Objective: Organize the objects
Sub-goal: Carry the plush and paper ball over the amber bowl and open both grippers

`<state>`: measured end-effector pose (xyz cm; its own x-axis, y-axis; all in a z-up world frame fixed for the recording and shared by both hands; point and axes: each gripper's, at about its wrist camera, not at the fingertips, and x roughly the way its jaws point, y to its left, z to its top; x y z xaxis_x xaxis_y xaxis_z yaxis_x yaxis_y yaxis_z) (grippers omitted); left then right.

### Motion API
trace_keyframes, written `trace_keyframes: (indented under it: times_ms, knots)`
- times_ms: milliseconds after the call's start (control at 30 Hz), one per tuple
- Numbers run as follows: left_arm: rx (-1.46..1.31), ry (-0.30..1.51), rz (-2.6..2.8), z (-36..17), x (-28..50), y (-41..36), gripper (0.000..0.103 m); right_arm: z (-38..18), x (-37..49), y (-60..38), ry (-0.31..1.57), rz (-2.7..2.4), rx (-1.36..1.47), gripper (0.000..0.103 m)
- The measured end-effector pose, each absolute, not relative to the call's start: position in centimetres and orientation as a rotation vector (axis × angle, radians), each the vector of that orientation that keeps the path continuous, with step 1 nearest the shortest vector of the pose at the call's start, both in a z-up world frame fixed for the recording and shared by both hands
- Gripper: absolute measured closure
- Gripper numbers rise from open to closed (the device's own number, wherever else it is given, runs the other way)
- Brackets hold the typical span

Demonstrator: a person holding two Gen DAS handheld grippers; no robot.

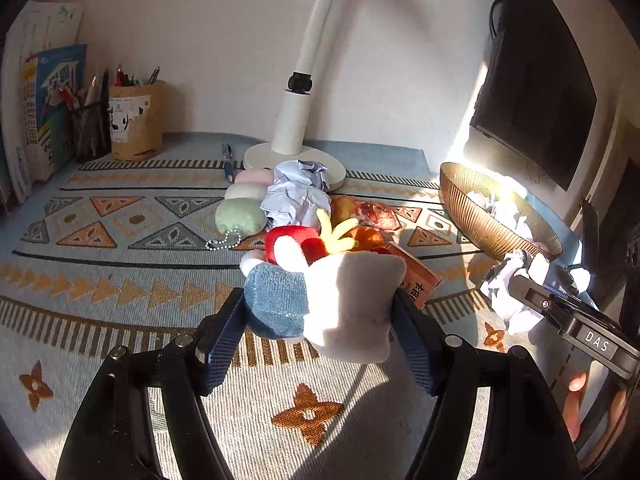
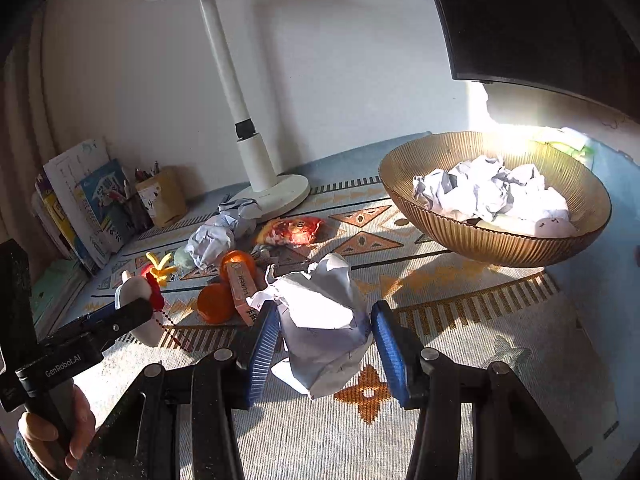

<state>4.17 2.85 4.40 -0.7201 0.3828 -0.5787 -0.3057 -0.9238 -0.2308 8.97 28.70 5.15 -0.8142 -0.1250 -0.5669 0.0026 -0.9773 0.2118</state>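
Note:
My left gripper (image 1: 320, 312) is shut on a plush toy (image 1: 344, 300), white with a blue patch, red parts and a yellow tuft, held above the patterned cloth. The toy also shows in the right wrist view (image 2: 138, 292). My right gripper (image 2: 324, 336) is shut on a crumpled paper ball (image 2: 324, 320), which also shows in the left wrist view (image 1: 516, 280). A ribbed amber bowl (image 2: 480, 240) at the right holds several paper balls. More clutter lies mid-table: another paper ball (image 1: 296, 192), a pastel dumpling toy (image 1: 240, 208), oranges (image 2: 216, 304), a small carton (image 2: 242, 288).
A white desk lamp (image 1: 296, 120) stands at the back centre. Pen holders (image 1: 136, 120) and books (image 1: 52, 112) stand at the back left. A dark monitor (image 1: 532, 80) is at the right. A snack packet (image 2: 292, 230) lies by the lamp base.

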Motion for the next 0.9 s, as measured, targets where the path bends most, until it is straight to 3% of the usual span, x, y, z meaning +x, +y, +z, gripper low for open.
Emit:
trace_keyframes:
  times_ms: [233,367,500,700,833,867,900]
  knots:
    - [-0.883,-0.129,2.553,5.9,5.2,5.1,0.034,7.3,11.9,31.1,-0.345,-2.958,0.849,0.056]
    - [-0.75,-0.092,2.473,10.1,5.5,9.1,0.034,12.4,14.0,34.5,-0.379,-3.097,0.639,0.056]
    - [-0.663,-0.086,2.37,14.5,3.8,14.7,0.032,16.2,14.4,39.1,-0.53,-3.253,0.477,0.055]
    - [-0.743,-0.076,2.252,14.9,-1.5,23.3,0.032,14.9,9.7,45.8,-0.826,-3.206,0.7,0.055]
    - [-0.791,-0.119,2.238,13.4,-3.5,25.9,0.03,13.6,7.8,47.3,-0.86,-3.188,0.756,0.055]
    - [-0.804,-0.137,2.228,12.9,-3.9,26.2,0.027,13.5,7.5,47.5,-0.858,-3.195,0.756,0.052]
    - [-0.824,-0.15,2.216,12.5,-4.2,26.5,0.025,13.4,7.2,47.7,-0.848,-3.206,0.755,0.038]
